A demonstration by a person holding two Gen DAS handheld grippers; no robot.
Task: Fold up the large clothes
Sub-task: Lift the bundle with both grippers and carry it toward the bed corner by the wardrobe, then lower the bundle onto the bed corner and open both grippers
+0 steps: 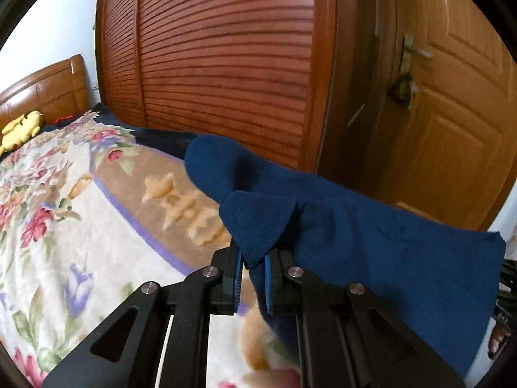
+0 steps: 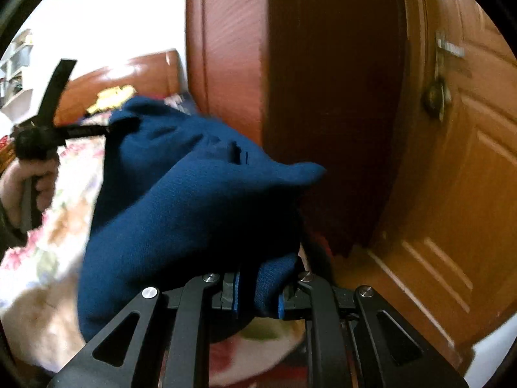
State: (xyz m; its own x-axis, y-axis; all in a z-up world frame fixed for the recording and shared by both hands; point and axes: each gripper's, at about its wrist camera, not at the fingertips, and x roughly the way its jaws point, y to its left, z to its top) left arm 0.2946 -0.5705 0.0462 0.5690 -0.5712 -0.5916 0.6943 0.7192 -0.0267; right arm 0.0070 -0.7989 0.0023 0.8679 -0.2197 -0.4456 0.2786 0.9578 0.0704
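So my left gripper (image 1: 253,278) is pinched nearly closed on a corner of the big dark-blue knit garment (image 1: 371,242), with just the cloth's thickness between the pads, and my right gripper (image 2: 258,294) is clamped the same way on a fatter bunch of that fabric. The garment is up in the air between the two, its long axis running straight from one set of jaws to the other, sagging a bit in the middle, over the floral fleece blanket (image 1: 64,226) on the bed. It hangs near the bed's edge on the side of the louvred wooden wardrobe (image 1: 226,64). Neither hand is really nearer, each has an end, so I reckon the next bit is laying it flat.
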